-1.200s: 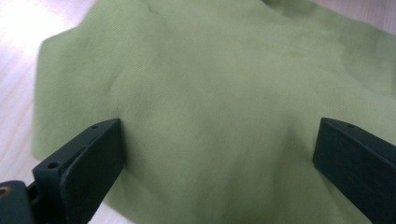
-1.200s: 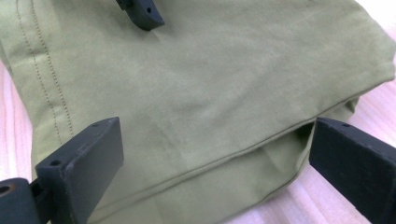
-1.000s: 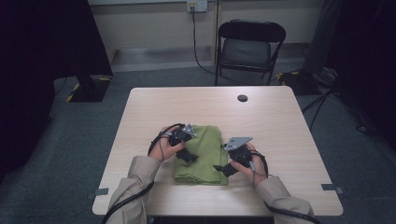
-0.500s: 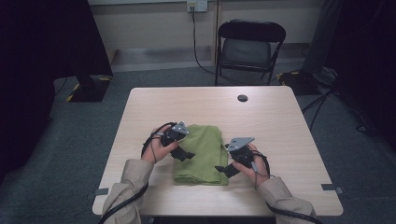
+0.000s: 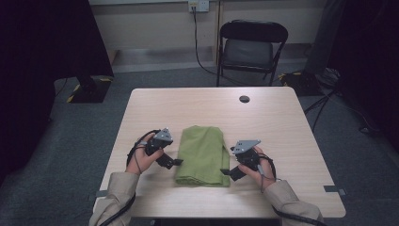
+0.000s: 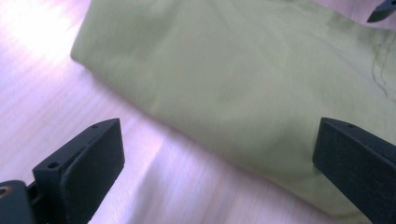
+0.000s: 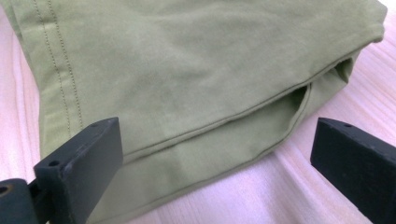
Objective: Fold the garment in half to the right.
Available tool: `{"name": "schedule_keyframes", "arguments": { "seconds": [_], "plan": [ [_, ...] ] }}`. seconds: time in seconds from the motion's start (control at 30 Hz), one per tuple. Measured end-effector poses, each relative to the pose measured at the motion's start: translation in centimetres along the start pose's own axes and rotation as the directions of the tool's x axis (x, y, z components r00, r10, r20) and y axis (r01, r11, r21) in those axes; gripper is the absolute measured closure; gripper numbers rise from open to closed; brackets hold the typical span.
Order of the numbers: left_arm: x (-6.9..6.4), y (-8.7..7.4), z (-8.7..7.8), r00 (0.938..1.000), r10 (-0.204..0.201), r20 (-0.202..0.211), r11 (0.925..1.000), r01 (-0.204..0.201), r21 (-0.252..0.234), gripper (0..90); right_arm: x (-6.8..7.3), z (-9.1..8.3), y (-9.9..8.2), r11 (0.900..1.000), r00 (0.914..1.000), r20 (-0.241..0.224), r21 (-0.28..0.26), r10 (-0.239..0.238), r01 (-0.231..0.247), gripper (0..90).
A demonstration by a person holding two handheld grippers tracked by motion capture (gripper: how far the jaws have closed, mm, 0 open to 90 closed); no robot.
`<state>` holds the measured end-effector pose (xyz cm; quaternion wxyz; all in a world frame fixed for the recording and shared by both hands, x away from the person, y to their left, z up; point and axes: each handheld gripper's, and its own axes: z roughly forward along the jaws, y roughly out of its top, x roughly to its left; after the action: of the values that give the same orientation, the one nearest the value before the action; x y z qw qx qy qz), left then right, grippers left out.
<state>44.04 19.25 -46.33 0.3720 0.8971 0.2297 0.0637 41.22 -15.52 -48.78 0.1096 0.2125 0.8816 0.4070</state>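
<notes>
A folded green cloth lies near the front middle of the surface. The left tongs and the right tongs flank it (one at each long edge), both spread wide, gripping nothing.

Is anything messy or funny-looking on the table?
Nothing really stands out. The green cloth lies neatly folded on the table, between the left gripper and the right gripper, both open. In the right gripper view its layers gape a little at one corner, but it's not torn.
</notes>
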Motion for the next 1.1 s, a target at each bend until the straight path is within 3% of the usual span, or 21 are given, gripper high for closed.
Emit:
{"name": "schedule_keyframes", "arguments": {
  "seconds": [0.17, 0.4, 0.5, 0.87, 1.1],
  "plan": [
    [-0.1, -1.6, -0.1, 0.9998, -0.017, 0.008, 0.9998, 0.017, -0.009, 1.2, -0.1, 0.1, -0.4, 1.0, 1.0, 0.001, 0.009, 0.002, -0.002, 1.0],
    [-0.2, -3.5, 0.1, 0.9995, -0.031, 0.011, 0.9994, 0.03, 0.014, 1.1, 0.0, 0.3, -0.7, 0.9999, 1.0, -0.007, 0.016, 0.002, -0.002, 1.2],
    [-0.4, -4.1, 0.3, 0.9995, -0.026, 0.02, 0.9992, 0.026, 0.03, 1.3, 0.1, 0.4, -0.7, 0.9998, 1.0, -0.008, 0.02, 0.001, -0.001, 1.2],
    [-1.1, -5.0, 0.3, 0.9989, 0.039, -0.024, 0.9992, -0.039, -0.001, 0.2, 0.2, 0.5, -1.0, 0.9996, 0.9999, -0.009, 0.025, -0.009, 0.009, 1.2],
    [-1.2, -5.3, 0.3, 0.999, 0.033, -0.03, 0.9992, -0.034, -0.021, 0.0, 0.1, 0.2, -1.3, 0.9992, 1.0, -0.003, 0.04, -0.007, 0.007, 1.2]
  ]
}}
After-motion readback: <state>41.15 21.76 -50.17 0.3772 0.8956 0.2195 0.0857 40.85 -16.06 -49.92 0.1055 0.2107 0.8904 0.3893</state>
